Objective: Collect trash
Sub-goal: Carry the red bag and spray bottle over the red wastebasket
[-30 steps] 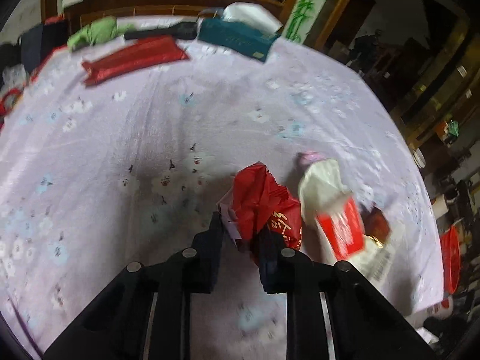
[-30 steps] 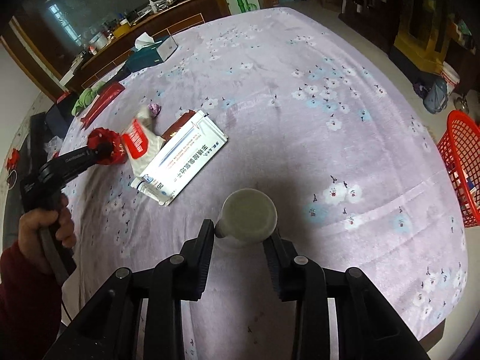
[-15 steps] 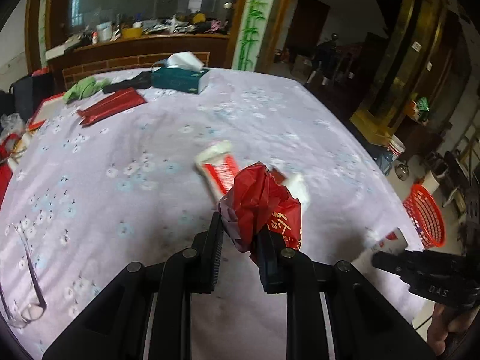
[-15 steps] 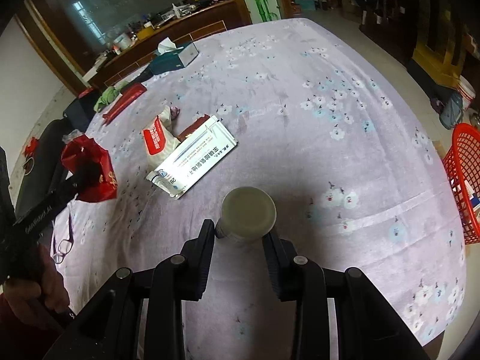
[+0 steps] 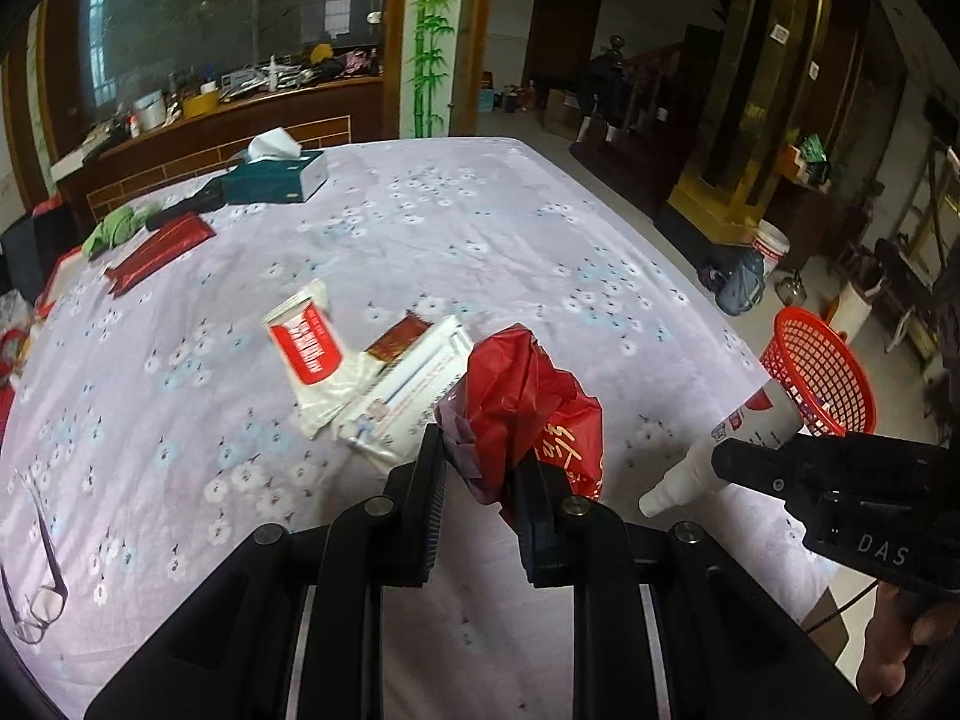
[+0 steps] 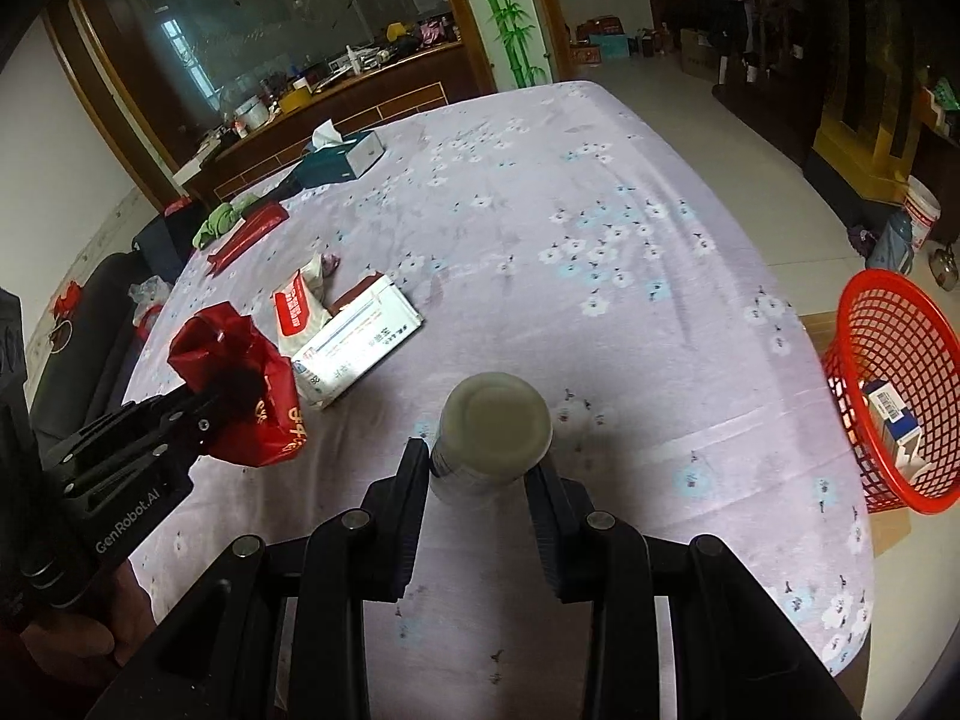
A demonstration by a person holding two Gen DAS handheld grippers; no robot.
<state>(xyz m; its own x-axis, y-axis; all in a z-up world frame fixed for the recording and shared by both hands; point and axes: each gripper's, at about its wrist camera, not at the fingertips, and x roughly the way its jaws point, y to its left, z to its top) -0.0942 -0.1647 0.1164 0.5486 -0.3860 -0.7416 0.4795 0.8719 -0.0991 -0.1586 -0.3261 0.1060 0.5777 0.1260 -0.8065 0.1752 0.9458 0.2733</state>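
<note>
While the left tool [image 5: 477, 474] pinches a crumpled red plastic bag [image 5: 528, 408] above the worktop [image 6: 600, 228], the right tool [image 6: 480, 468] clamps a white bottle [image 6: 492, 432] — red mesh basket [image 6: 900, 384] off the right edge.

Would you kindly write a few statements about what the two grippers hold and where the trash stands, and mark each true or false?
1. The left gripper is shut on the red plastic bag. True.
2. The right gripper is empty. False: its jaws clamp a white bottle.
3. The red basket stands on the table. False: it stands on the floor beside the table.
4. The basket already holds a box. True.
</note>
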